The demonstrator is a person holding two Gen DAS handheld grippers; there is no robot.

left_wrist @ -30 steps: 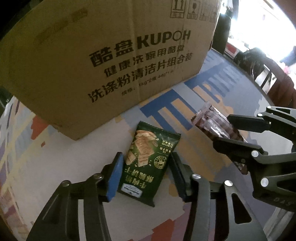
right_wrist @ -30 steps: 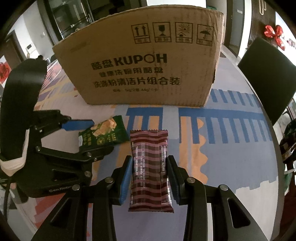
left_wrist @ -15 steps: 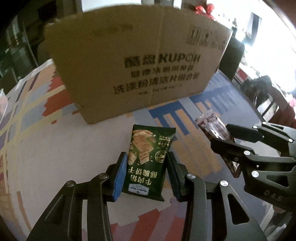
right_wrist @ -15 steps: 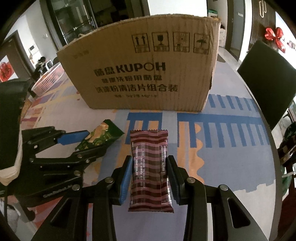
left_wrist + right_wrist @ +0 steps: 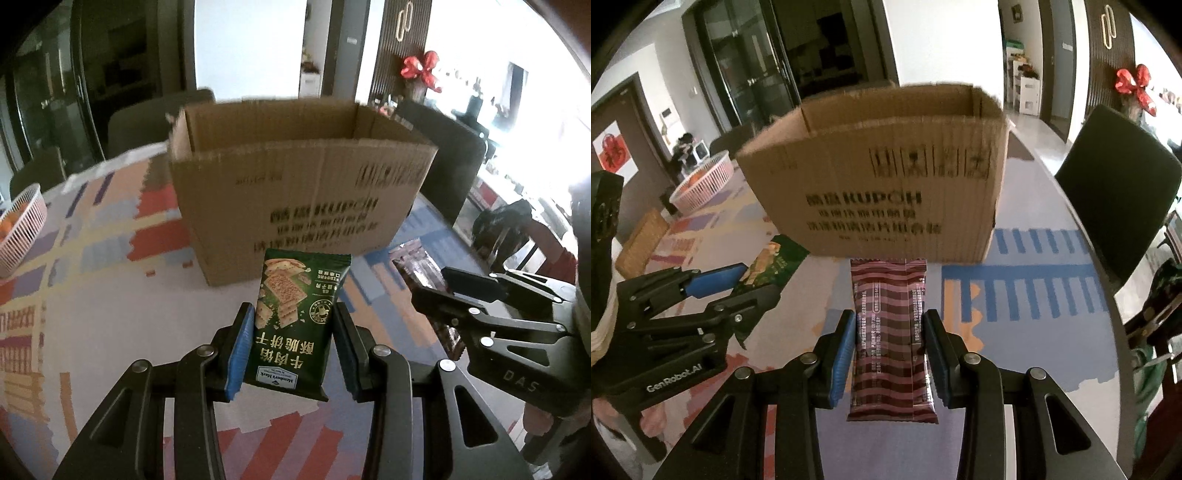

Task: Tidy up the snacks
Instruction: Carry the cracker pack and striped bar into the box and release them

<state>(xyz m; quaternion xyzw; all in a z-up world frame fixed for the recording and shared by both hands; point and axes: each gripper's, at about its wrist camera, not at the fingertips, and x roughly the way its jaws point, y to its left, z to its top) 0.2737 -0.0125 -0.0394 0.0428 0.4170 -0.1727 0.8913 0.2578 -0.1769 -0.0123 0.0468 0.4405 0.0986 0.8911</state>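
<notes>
"KUPOH" printed on open brown cardboard box (image 5: 875,192). Left gripper (image 5: 293,345) clamped on green "Member's Mark" cracker packet (image 5: 295,321); right gripper (image 5: 890,350) clamped on maroon striped wrapper bar (image 5: 892,339). Below, colourful patterned tablecloth (image 5: 92,295).

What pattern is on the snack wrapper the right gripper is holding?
Dark maroon and pink horizontal stripes on the long striped snack bar wrapper, clearest in the right wrist view.
</notes>
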